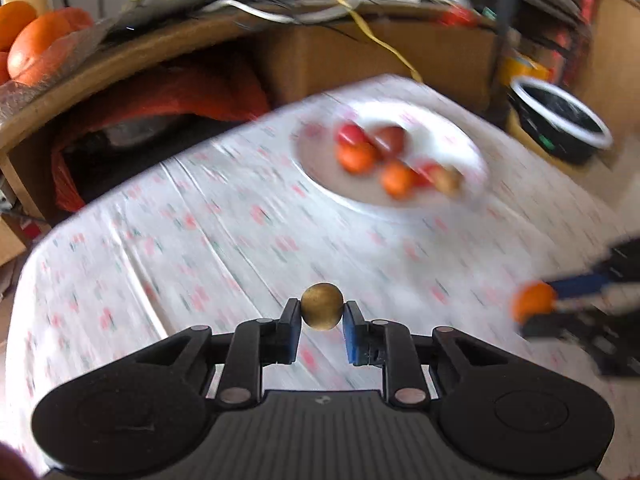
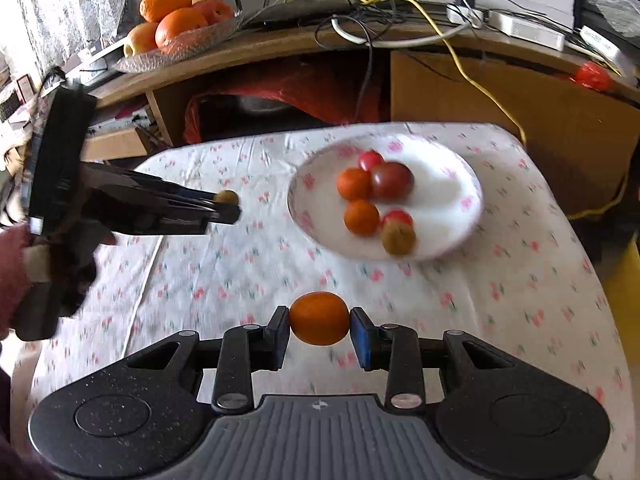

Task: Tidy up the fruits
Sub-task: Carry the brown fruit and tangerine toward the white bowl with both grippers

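Fruits are gathered on the white plate near the tabletop's far right corner. A small brown fruit, possibly a kiwi, is clamped by the left gripper; an orange is pinched by the right gripper.

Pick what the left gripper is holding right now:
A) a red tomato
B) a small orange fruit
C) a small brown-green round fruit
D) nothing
C: the left gripper is clamped on a small brown-green fruit; the small orange fruit sits in the right gripper.
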`<action>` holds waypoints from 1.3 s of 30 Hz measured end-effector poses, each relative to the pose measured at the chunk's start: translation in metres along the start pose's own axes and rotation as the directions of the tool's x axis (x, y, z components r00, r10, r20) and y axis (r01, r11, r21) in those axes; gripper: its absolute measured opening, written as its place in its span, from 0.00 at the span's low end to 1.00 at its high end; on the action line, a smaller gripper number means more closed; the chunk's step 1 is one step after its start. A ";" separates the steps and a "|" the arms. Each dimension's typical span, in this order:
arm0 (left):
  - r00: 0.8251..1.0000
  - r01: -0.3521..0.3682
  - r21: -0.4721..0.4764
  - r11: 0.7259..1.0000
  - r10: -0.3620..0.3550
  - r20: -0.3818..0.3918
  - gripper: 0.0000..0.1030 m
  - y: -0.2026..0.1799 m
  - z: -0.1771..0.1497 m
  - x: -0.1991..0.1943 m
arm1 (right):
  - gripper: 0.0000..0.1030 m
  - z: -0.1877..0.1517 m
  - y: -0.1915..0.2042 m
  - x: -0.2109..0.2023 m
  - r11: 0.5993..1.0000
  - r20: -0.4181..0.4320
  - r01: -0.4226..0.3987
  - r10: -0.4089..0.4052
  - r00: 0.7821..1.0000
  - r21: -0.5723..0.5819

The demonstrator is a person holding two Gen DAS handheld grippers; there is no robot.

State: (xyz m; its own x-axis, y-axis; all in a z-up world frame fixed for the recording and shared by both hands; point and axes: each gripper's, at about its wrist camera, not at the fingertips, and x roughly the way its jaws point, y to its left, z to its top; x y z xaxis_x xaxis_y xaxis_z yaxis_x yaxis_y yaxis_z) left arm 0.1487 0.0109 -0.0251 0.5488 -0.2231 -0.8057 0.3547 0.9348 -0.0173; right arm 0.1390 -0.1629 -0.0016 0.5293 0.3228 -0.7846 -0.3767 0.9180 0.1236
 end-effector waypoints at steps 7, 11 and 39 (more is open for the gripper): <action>0.999 -0.014 0.063 0.998 0.017 -0.047 0.30 -0.037 -0.039 -0.015 | 0.28 -0.037 0.002 0.005 1.000 -0.102 0.014 -0.013 0.995 0.009; 1.000 -0.015 0.065 0.998 0.015 -0.007 0.32 -0.040 -0.047 -0.014 | 0.28 -0.047 0.007 0.004 0.999 -0.108 0.011 -0.015 0.994 -0.035; 0.999 -0.036 0.074 0.997 0.035 0.013 0.33 -0.040 -0.039 -0.006 | 0.27 -0.052 0.006 0.000 0.998 -0.075 0.000 -0.004 0.997 -0.057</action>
State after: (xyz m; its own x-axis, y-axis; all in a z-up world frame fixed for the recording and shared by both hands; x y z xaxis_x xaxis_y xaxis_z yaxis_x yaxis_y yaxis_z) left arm 0.1017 -0.0141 -0.0426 0.5704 -0.1941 -0.7981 0.3899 0.9192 0.0551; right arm 0.0970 -0.1695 -0.0329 0.4722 0.3005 -0.8287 -0.4192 0.9035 0.0888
